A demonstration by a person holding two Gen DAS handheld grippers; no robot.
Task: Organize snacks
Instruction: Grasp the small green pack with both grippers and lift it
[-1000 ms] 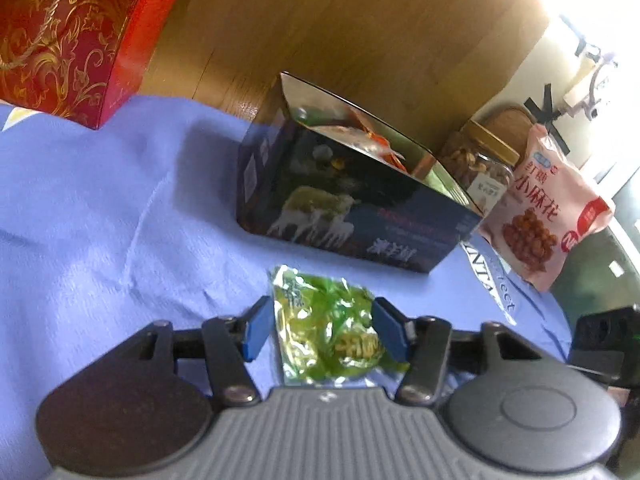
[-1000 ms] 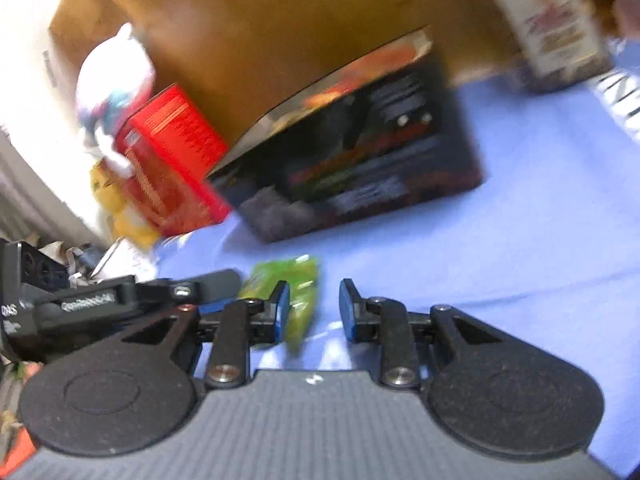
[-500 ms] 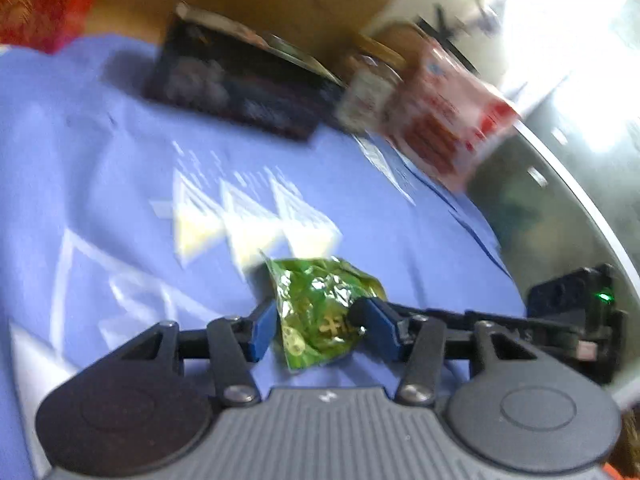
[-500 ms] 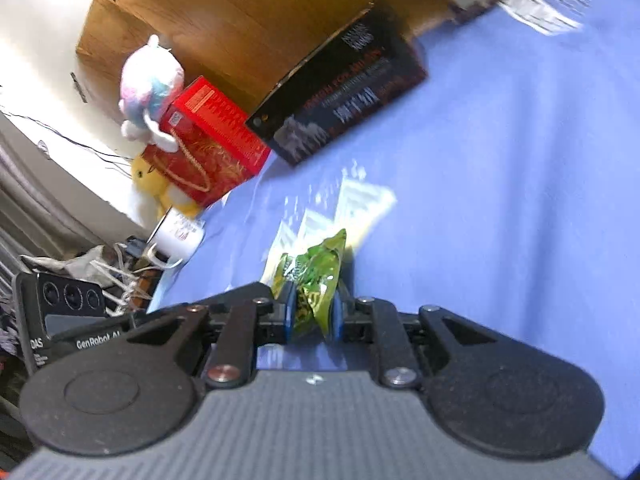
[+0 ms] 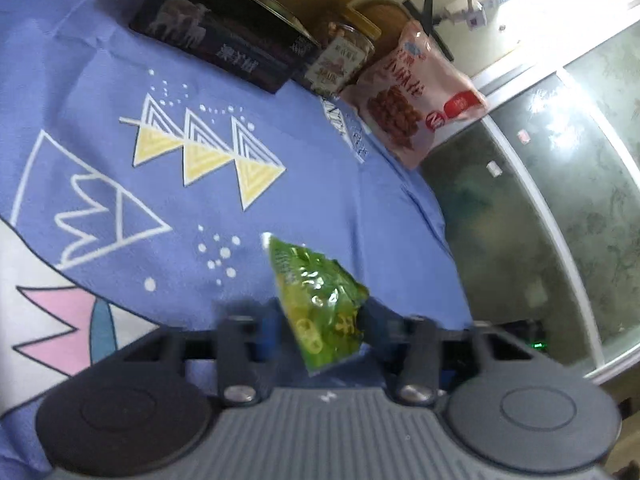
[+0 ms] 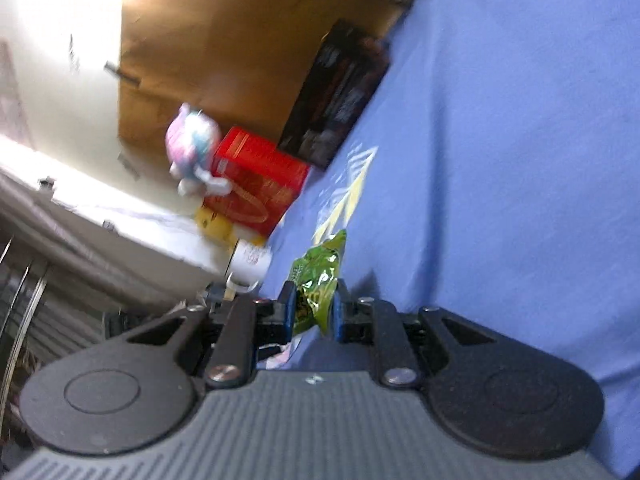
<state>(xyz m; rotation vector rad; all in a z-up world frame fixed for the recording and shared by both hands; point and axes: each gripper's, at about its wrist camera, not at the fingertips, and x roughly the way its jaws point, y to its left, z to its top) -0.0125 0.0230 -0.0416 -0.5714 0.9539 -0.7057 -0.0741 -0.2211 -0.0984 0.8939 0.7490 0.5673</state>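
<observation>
Nearest to the onlooker, a small green snack packet (image 5: 320, 308) sat between the jaws of both handheld grippers at once, lifted clear of the blue patterned cloth (image 5: 120, 80) that covered the bench. The right gripper (image 6: 314, 312) had its jaws clamped together on the packet's lower end, so that the packet's long axis ran forward and upward out of the jaws. The left gripper (image 5: 320, 320) had its jaws standing wider, one either side of the packet; motion blur made it impossible to tell whether they pressed the wrapper or merely flanked it. Both tools were tilted steeply, the right one rolled hard to one side, which suggested a hand-over or a carry in progress, with the right gripper looking like the one that truly bore the load. Farther off, across the cloth and well apart from the packet, lay a dark open-topped box (image 5: 224, 36), the likely place for the snack. Just beside the box stood a jar of nuts (image 5: 340, 60), and beside that a pink snack bag (image 5: 416, 92). A red gift box (image 6: 256, 176) and a plush toy (image 6: 194, 148) rested at the cloth's far edge.
</observation>
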